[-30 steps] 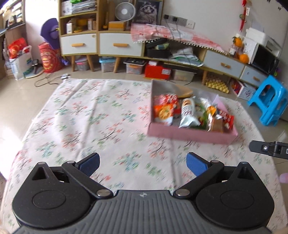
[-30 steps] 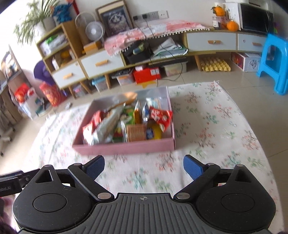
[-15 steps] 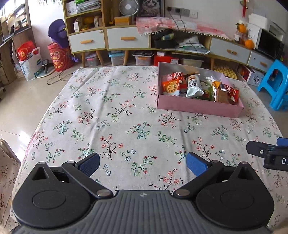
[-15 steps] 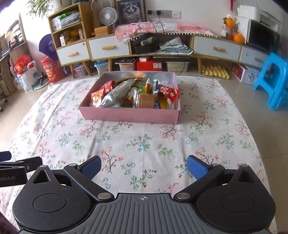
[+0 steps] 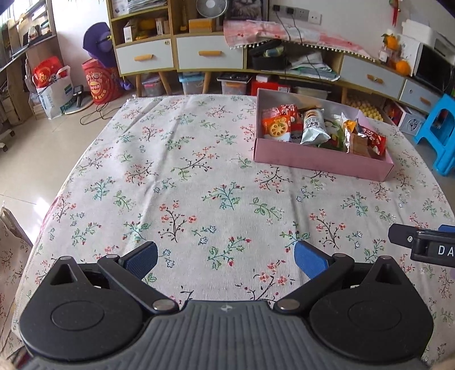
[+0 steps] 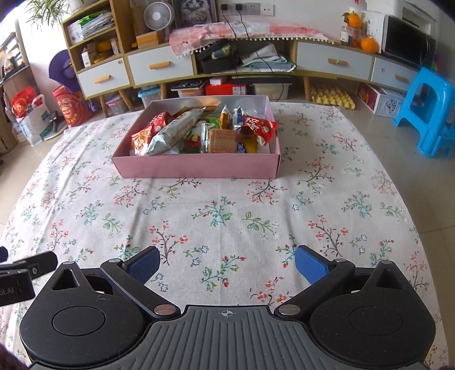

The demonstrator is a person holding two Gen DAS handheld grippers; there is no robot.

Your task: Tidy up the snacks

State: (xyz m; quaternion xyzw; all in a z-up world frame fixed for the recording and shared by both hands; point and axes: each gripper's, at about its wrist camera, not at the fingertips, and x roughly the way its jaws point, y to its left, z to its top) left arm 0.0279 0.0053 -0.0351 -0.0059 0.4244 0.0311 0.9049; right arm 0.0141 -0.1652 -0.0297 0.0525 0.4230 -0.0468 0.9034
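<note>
A pink box (image 5: 318, 159) (image 6: 199, 168) stands on the flowered tablecloth (image 5: 199, 182) (image 6: 227, 210), filled with several snack packets: a red cracker bag (image 5: 277, 125), a long silver bag (image 6: 176, 132), a red packet (image 6: 257, 125) and a brown biscuit pack (image 6: 221, 141). My left gripper (image 5: 224, 259) hovers open over the cloth, well short and left of the box, nothing between its blue pads. My right gripper (image 6: 226, 263) is open too, in front of the box, with only cloth between its fingers. Each gripper's tip shows at the edge of the other's view.
Behind the table runs a low cabinet (image 6: 159, 65) with drawers, boxes under it and a fan (image 6: 158, 15) on top. A blue plastic stool (image 6: 426, 113) stands to the right on the tiled floor. Red bags (image 5: 98, 82) sit on the floor at the left.
Both views have swung down and pulled back, so the box sits farther off and more tablecloth shows. The right gripper's jaws opened slightly wider at first. The last half second is nearly still.
</note>
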